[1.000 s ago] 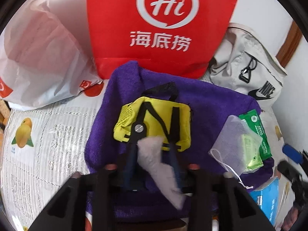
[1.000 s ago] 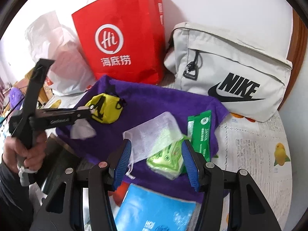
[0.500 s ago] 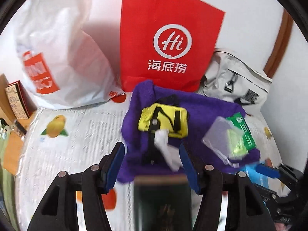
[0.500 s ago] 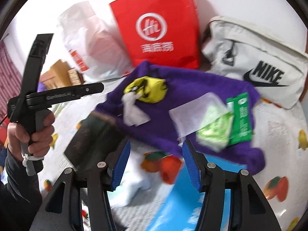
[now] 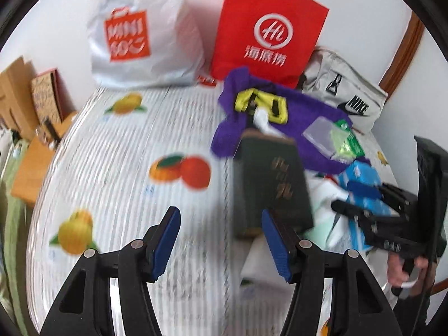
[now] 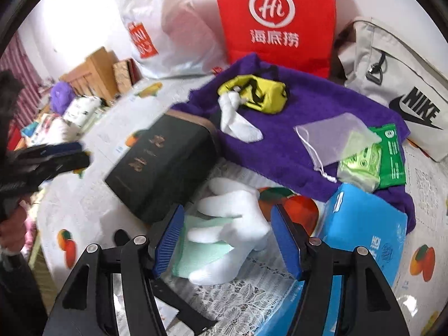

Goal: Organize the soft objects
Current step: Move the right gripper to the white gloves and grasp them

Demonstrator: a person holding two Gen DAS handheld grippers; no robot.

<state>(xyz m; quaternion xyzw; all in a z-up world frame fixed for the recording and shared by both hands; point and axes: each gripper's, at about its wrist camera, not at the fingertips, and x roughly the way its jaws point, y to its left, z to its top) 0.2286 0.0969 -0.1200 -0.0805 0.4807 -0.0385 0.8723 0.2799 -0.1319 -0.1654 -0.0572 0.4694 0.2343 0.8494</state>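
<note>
With our right gripper (image 6: 225, 240) opening its empty jaws over the white socks (image 6: 232, 235), we judge grasping next; left gripper (image 5: 219, 240) spread, empty.

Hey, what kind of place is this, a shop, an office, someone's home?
Most likely a lived-in home: a fruit-print tablecloth under a purple towel, with a red shopping bag and grey Nike bag against the wall.

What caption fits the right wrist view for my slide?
Right claw, jaws opening, poised over white socks beside a dark box and purple towel.
</note>
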